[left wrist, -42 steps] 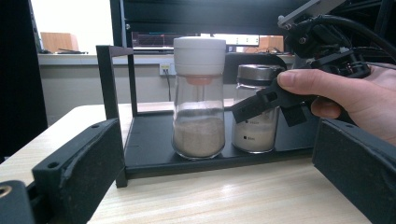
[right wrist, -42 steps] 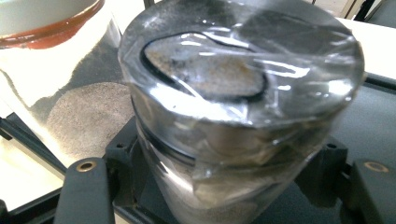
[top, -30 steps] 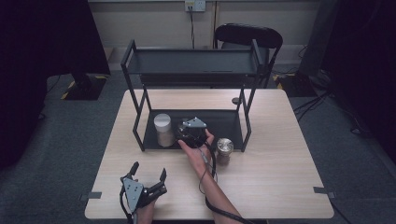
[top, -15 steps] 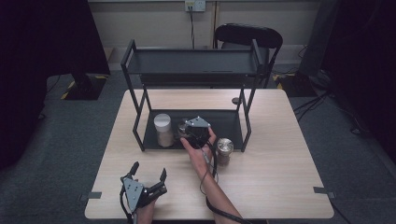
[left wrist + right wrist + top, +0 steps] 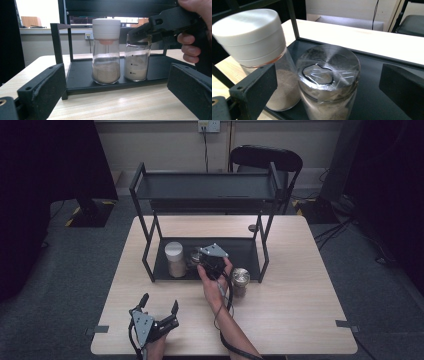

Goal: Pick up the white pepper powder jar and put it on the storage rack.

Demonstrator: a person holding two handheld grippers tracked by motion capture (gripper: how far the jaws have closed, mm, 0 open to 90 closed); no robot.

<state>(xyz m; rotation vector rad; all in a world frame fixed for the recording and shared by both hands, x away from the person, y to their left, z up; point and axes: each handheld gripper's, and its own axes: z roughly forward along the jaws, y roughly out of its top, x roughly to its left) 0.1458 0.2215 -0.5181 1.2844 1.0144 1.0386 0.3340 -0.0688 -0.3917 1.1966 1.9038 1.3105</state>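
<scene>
1. Glass jar with a shiny metal lid (image 5: pixel 328 75) standing on the bottom tray of the black rack (image 5: pixel 250 251), right beside a white-capped jar (image 5: pixel 252 42) that's also half full of brownish powder; can't tell if the two are touching
2. Right gripper (image 5: pixel 209 261) hovering over that metal-lid jar, jaws just been opening and now spread wide to either side of the lid, pads off the glass, nothing pinched
3. Seen from the left gripper view, same right gripper (image 5: pixel 160 27) tilted down over the top of the jar (image 5: pixel 137 62), with the white-capped jar (image 5: pixel 106 50) just to its left
4. Left gripper (image 5: pixel 159 314) parked low near the front edge of the wooden table (image 5: pixel 310 320), jaws apart and empty, well away from the rack
5. Third jar with a metal lid (image 5: pixel 240 281) sitting on the table just outside the rack's front right leg, near the right hand (image 5: pixel 214 285)
6. Black chair (image 5: pixel 266 158) behind the table, past the rack
</scene>
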